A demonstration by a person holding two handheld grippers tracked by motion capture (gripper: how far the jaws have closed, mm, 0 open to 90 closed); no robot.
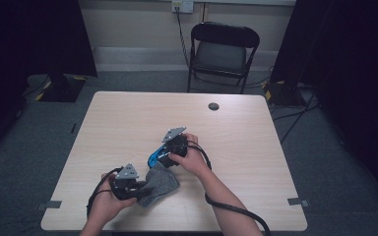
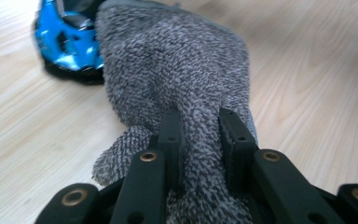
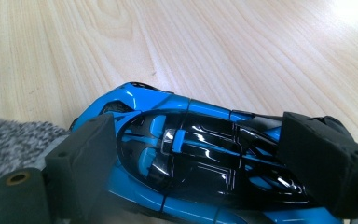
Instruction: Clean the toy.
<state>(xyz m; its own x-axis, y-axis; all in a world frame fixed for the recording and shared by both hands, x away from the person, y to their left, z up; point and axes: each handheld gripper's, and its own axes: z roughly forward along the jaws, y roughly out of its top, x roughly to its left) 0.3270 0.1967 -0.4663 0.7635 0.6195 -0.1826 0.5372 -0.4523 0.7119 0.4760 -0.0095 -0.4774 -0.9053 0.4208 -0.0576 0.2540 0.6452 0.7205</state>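
Two grips secured: our left gripper (image 2: pixel 199 140) jaws pinch grey cloth (image 2: pixel 177 79); our right gripper (image 3: pixel 191 158) jaws clamp blue toy car (image 3: pixel 200 163) sideways on tabletop (image 1: pixel 128 118). Cloth just touches car beyond left jaws; we judge wiping barely begun.

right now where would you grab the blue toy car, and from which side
Across its flanks at mid-body, coming down from above: the blue toy car is long and narrow with flat sides, and its glossy roof is curved. The right tongs straddle it exactly so.
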